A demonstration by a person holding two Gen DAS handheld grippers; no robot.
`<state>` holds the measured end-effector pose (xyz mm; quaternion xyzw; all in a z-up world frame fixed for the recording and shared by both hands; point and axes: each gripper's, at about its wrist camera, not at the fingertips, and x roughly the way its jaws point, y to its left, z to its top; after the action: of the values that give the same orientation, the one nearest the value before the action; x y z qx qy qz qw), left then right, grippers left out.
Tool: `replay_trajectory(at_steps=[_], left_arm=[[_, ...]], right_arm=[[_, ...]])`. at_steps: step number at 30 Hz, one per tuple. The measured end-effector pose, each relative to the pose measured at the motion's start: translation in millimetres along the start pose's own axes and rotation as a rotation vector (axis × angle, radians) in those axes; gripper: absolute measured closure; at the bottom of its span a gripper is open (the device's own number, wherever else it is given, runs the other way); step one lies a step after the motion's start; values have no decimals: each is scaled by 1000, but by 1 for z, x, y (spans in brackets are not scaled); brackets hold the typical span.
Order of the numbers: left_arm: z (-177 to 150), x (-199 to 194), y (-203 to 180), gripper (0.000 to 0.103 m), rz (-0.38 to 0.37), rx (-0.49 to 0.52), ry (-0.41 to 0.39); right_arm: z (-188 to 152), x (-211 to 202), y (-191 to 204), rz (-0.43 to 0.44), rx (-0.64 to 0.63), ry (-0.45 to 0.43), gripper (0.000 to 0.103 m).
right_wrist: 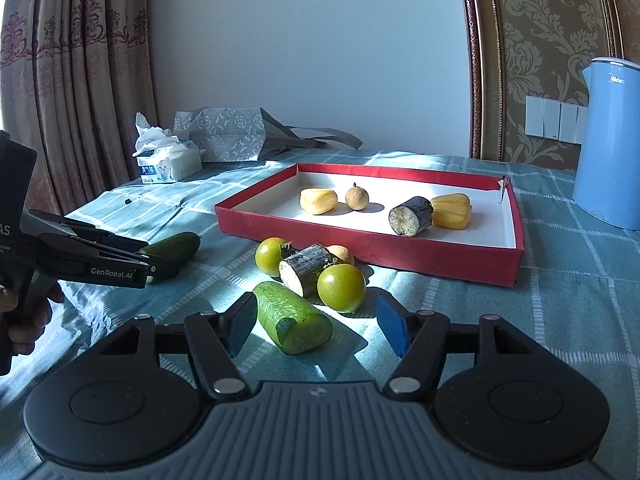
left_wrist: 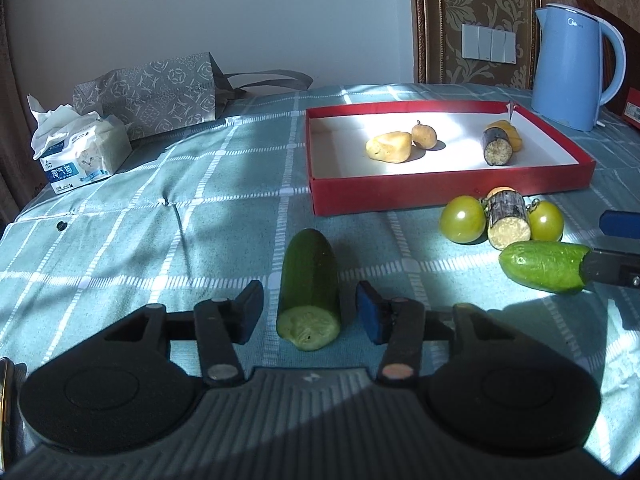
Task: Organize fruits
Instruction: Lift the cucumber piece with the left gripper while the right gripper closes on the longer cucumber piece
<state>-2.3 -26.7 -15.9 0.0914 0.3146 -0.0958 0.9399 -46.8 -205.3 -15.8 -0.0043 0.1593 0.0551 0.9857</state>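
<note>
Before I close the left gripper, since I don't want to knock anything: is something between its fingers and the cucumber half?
Nothing visible. The left gripper is open, its fingers flanking the cucumber half, with only tablecloth in the gaps on both sides.

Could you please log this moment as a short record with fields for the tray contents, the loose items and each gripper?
tray: red tray holds two jackfruit pieces, one longan, one sugarcane piece
loose on cloth: two green tomatoes, one sugarcane piece, one longan, two cucumber halves
left gripper: open, straddling dark cucumber half
right gripper: open, around light cucumber half
background: blue kettle, tissue pack, gift bag
</note>
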Motion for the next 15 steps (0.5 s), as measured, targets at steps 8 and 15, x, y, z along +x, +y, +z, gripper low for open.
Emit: replay_trajectory(at_steps=[8, 15], left_arm=[[2, 4, 5, 74, -46, -34, 20], [6, -10, 4, 74, -38, -21, -28]], right_arm=[[-1, 0, -6, -5, 19, -5, 38], [-3, 0, -2, 24, 1, 0, 38]])
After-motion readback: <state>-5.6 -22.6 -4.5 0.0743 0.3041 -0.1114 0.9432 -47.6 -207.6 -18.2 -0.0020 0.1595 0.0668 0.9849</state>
